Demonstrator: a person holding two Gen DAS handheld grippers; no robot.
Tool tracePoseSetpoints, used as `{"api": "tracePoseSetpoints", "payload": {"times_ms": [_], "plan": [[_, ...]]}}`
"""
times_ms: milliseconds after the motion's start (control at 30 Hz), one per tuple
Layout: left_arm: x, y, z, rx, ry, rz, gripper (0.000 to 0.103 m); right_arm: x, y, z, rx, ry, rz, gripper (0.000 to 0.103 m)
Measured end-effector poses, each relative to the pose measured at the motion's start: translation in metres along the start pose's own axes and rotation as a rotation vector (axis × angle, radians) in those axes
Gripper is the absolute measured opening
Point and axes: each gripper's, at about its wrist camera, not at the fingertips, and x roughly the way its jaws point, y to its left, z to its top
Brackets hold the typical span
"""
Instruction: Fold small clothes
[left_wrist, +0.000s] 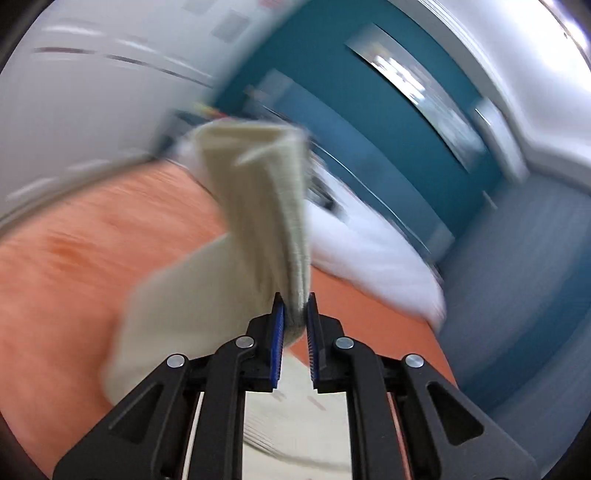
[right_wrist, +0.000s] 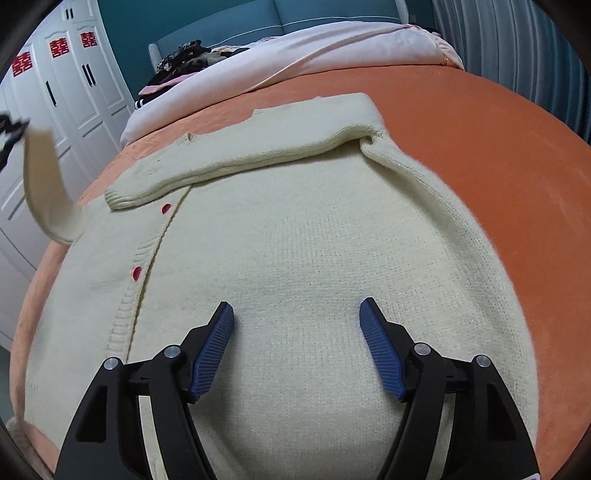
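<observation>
A cream knit cardigan (right_wrist: 295, 266) with red buttons lies flat on an orange bed cover (right_wrist: 480, 140). Its right sleeve (right_wrist: 236, 151) is folded across the chest. My right gripper (right_wrist: 296, 314) is open and empty, low over the cardigan's body. My left gripper (left_wrist: 295, 314) is shut on the cuff of the left sleeve (left_wrist: 266, 206) and holds it lifted off the bed; the view is motion-blurred. The lifted sleeve (right_wrist: 40, 181) also shows at the far left of the right wrist view, with the left gripper (right_wrist: 9, 136) at the frame edge.
A white duvet (right_wrist: 295, 51) and a pile of dark clothes (right_wrist: 184, 62) lie at the bed's head. A teal headboard (right_wrist: 332, 11) stands behind. White wardrobes (right_wrist: 74, 85) stand to the left. Grey curtains (right_wrist: 509, 40) hang at the right.
</observation>
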Motion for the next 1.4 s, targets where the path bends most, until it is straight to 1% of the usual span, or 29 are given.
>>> {"api": "tracePoseSetpoints", "payload": {"times_ms": [67, 100, 133, 167, 200, 267, 333, 400, 467, 533, 567, 600, 633, 667, 700, 733, 833, 867, 900, 933, 967, 1033, 1067, 1100, 1133, 1267, 1300, 1367, 1400], "plan": [[0.05, -0.05, -0.066, 0.042, 0.207, -0.107, 0.017, -0.001, -0.002, 0.002, 0.01, -0.001, 0.018, 0.071], [0.075, -0.064, -0.104, 0.054, 0.319, -0.126, 0.025, -0.002, -0.005, 0.002, 0.019, -0.001, 0.03, 0.071], [0.093, -0.069, -0.137, 0.063, 0.397, -0.103, 0.03, -0.003, -0.008, 0.003, 0.035, 0.002, 0.048, 0.071], [0.103, -0.068, -0.163, 0.065, 0.444, -0.065, 0.03, -0.005, -0.013, 0.007, 0.064, 0.012, 0.07, 0.07], [0.106, -0.061, -0.182, 0.048, 0.465, -0.034, 0.03, -0.009, -0.018, 0.011, 0.094, 0.021, 0.089, 0.07], [0.096, -0.036, -0.192, -0.041, 0.449, -0.012, 0.035, -0.019, -0.029, 0.024, 0.137, 0.019, 0.112, 0.071], [0.073, -0.003, -0.178, -0.151, 0.36, 0.037, 0.058, -0.024, -0.033, 0.044, 0.126, -0.004, 0.133, 0.071], [0.056, 0.035, -0.153, -0.243, 0.253, 0.133, 0.068, -0.018, -0.034, 0.075, 0.103, -0.015, 0.151, 0.071], [0.06, 0.071, -0.13, -0.331, 0.216, 0.228, 0.07, 0.001, -0.034, 0.109, 0.117, -0.024, 0.164, 0.071], [0.069, 0.104, -0.119, -0.451, 0.23, 0.286, 0.067, 0.029, -0.033, 0.134, 0.163, -0.003, 0.169, 0.071], [0.075, 0.117, -0.118, -0.515, 0.241, 0.286, 0.064, 0.047, -0.029, 0.144, 0.168, 0.018, 0.158, 0.066], [0.08, 0.127, -0.118, -0.557, 0.254, 0.284, 0.05, 0.067, -0.023, 0.15, 0.156, 0.064, 0.15, 0.042], [0.084, 0.132, -0.114, -0.59, 0.263, 0.274, 0.026, 0.088, -0.016, 0.152, 0.142, 0.135, 0.127, 0.034], [0.085, 0.137, -0.112, -0.608, 0.264, 0.256, 0.016, 0.1, -0.011, 0.154, 0.138, 0.171, 0.103, 0.026], [0.082, 0.134, -0.105, -0.608, 0.243, 0.241, 0.008, 0.098, -0.006, 0.156, 0.138, 0.143, 0.106, 0.016], [0.077, 0.128, -0.099, -0.595, 0.2, 0.213, 0.008, 0.09, 0.001, 0.162, 0.114, 0.106, 0.111, 0.013], [0.065, 0.109, -0.079, -0.499, 0.081, 0.173, 0.008, 0.039, 0.015, 0.197, 0.057, -0.096, 0.164, 0.011], [0.068, 0.105, -0.075, -0.477, 0.065, 0.174, 0.008, 0.022, 0.016, 0.212, 0.047, -0.172, 0.178, 0.01], [0.075, 0.104, -0.075, -0.458, 0.072, 0.17, 0.008, 0.016, 0.015, 0.221, 0.046, -0.216, 0.186, 0.01], [0.086, 0.105, -0.077, -0.441, 0.094, 0.184, 0.008, 0.019, 0.01, 0.228, 0.048, -0.232, 0.185, 0.01], [0.095, 0.109, -0.082, -0.424, 0.122, 0.215, 0.008, 0.031, 0.005, 0.23, 0.048, -0.208, 0.158, 0.009], [0.106, 0.123, -0.107, -0.393, 0.193, 0.303, 0.008, 0.085, -0.011, 0.221, 0.057, -0.063, 0.085, 0.008], [0.095, 0.133, -0.114, -0.401, 0.211, 0.312, 0.008, 0.121, -0.021, 0.206, 0.077, 0.057, 0.045, 0.008], [0.092, 0.135, -0.119, -0.397, 0.2, 0.307, 0.008, 0.136, -0.026, 0.194, 0.088, 0.099, 0.034, 0.008], [0.089, 0.133, -0.12, -0.375, 0.189, 0.305, 0.008, 0.13, -0.027, 0.19, 0.081, 0.046, 0.045, 0.008], [0.089, 0.132, -0.123, -0.31, 0.207, 0.305, 0.009, 0.101, -0.027, 0.196, 0.116, -0.04, 0.116, 0.007], [0.089, 0.133, -0.126, -0.291, 0.21, 0.307, 0.009, 0.106, -0.03, 0.195, 0.104, -0.028, 0.103, 0.007], [0.089, 0.128, -0.126, -0.232, 0.218, 0.32, 0.01, 0.131, -0.035, 0.183, 0.103, 0.047, 0.085, 0.007], [0.09, 0.13, -0.13, -0.205, 0.222, 0.323, 0.01, 0.129, -0.037, 0.182, 0.104, 0.03, 0.092, 0.007]]}}
